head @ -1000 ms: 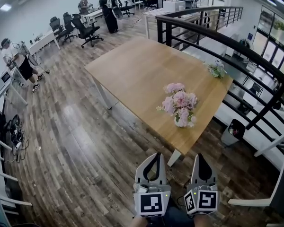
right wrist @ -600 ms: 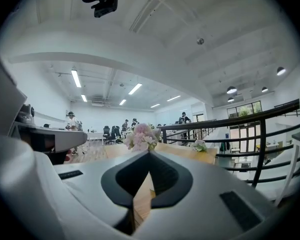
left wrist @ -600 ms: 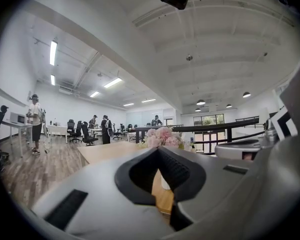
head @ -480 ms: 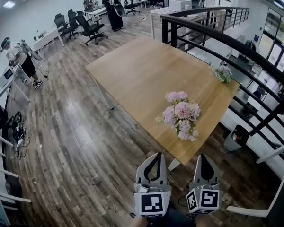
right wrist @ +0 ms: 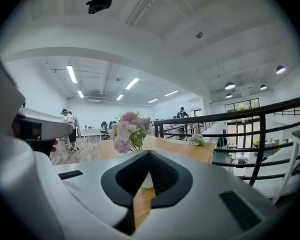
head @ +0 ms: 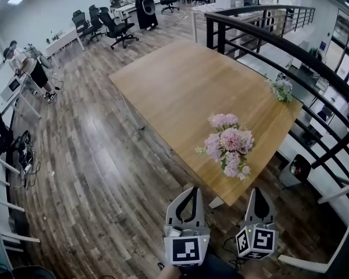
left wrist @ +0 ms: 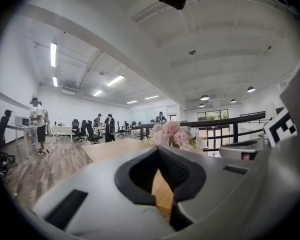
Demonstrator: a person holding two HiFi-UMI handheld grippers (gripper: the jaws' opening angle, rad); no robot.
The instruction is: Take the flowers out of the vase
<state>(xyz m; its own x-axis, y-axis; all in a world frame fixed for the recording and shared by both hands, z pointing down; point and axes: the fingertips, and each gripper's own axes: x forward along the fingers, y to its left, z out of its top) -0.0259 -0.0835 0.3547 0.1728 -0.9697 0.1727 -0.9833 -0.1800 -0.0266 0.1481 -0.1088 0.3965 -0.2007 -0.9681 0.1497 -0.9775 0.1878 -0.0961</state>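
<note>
Just off the near corner of the bench (head: 174, 92), left gripper (head: 192, 192) and right gripper (head: 260, 192) hover empty, jaws pressed together, aimed at the flowers (head: 228, 145), presumably lining up the reach.

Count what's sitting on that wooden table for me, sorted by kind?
Flower bunches: 2 (pink bouquet, small pale bunch)
White vase: 1
Total: 3
</note>
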